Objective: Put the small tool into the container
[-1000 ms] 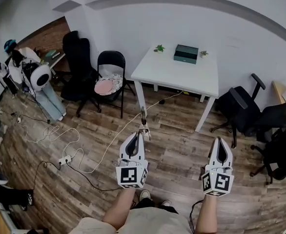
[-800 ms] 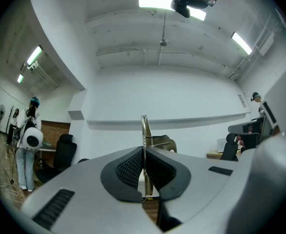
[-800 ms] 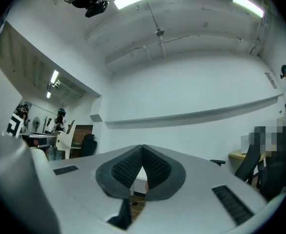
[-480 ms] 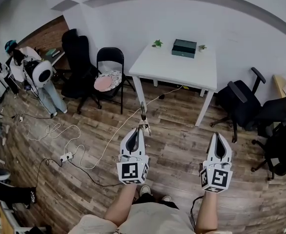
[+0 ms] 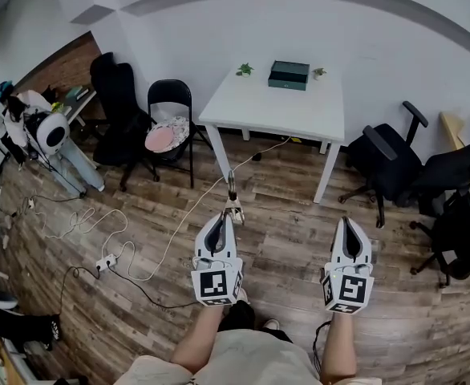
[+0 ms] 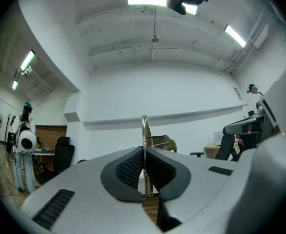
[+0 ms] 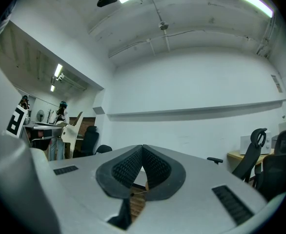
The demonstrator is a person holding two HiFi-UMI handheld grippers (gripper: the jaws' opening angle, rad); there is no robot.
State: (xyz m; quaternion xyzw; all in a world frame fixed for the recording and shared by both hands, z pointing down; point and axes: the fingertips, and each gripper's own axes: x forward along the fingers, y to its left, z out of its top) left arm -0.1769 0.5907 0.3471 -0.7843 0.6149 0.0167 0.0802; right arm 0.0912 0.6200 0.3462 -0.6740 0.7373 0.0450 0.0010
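In the head view my left gripper (image 5: 228, 215) is shut on a small metal tool (image 5: 232, 192), which sticks out forward past its tips. The left gripper view shows the tool (image 6: 145, 128) as a thin upright blade pinched between the black pads (image 6: 131, 168). My right gripper (image 5: 346, 223) is level with the left one; in its own view the jaws (image 7: 142, 149) meet with nothing between them. The container, a dark green box (image 5: 289, 74), lies at the back of a white table (image 5: 259, 115), well ahead of both grippers.
Two small potted plants (image 5: 244, 69) flank the box. A folding chair with a pink cushion (image 5: 168, 133) stands left of the table, and black office chairs (image 5: 383, 163) stand to its right. A white cable (image 5: 175, 235) crosses the wooden floor. A person (image 5: 46, 135) stands far left.
The head view has shifted: the table and box now sit further left and higher. Both grippers have edged forward and slightly down. The left one still grips the tool.
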